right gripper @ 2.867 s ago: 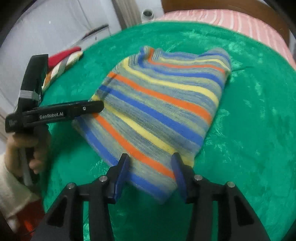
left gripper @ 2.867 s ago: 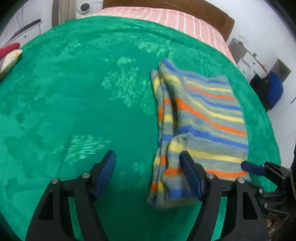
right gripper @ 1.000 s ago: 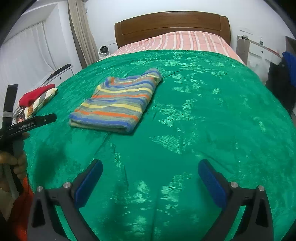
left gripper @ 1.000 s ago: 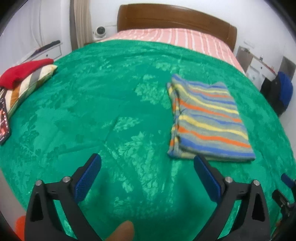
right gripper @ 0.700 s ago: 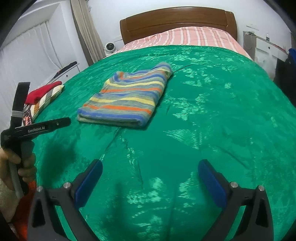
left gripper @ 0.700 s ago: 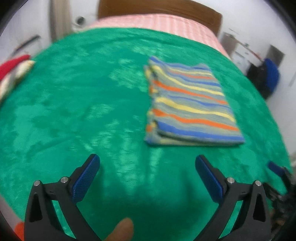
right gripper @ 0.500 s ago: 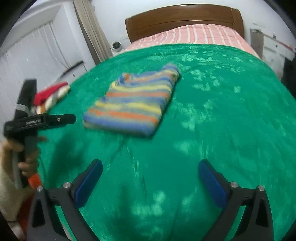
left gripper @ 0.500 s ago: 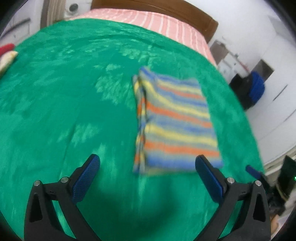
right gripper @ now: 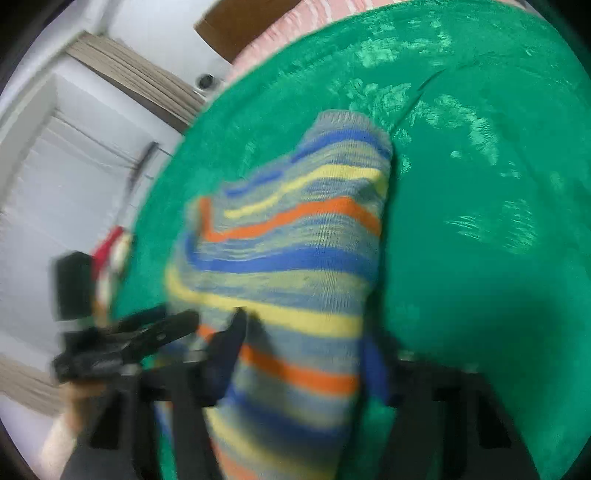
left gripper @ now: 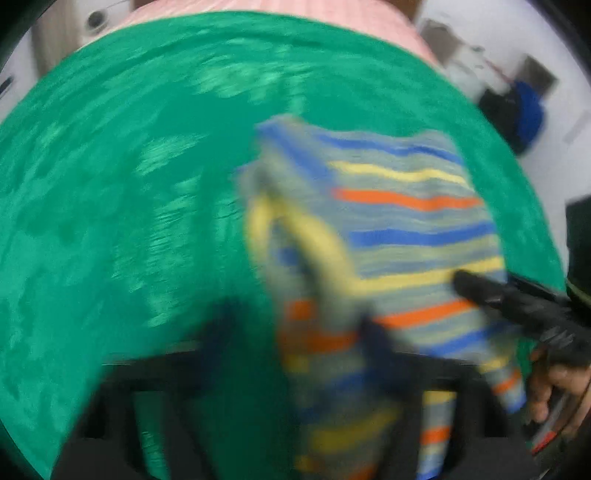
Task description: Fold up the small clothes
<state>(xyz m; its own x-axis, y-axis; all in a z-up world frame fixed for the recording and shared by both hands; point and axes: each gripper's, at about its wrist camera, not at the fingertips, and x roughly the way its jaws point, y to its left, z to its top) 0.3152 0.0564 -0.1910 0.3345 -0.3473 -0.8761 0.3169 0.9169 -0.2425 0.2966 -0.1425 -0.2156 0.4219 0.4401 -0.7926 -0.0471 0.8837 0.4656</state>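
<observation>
The folded striped sweater point(left gripper: 399, 229) with blue, yellow and orange bands lies on the green bedspread point(left gripper: 129, 184); its near end hangs off the bed edge, close to both cameras. The views are motion-blurred. My left gripper point(left gripper: 295, 332) straddles the sweater's near left edge, its fingers apart. My right gripper point(right gripper: 299, 354) straddles the sweater's point(right gripper: 295, 251) near end, cloth lying between its blue pads. The right gripper also shows in the left wrist view point(left gripper: 480, 288), over the sweater's right side. The left gripper shows in the right wrist view point(right gripper: 162, 332), at the sweater's left edge.
A wooden headboard point(right gripper: 236, 26) and pink striped sheet point(left gripper: 258, 9) lie at the far end. Red and striped cloth point(right gripper: 110, 251) sits at the bed's left. A dark blue bundle point(left gripper: 528, 114) sits by the right wall.
Both grippers have moved in from well back of the sweater to its near end and narrowed their fingers around it. The sweater's near end now hangs close to the cameras.
</observation>
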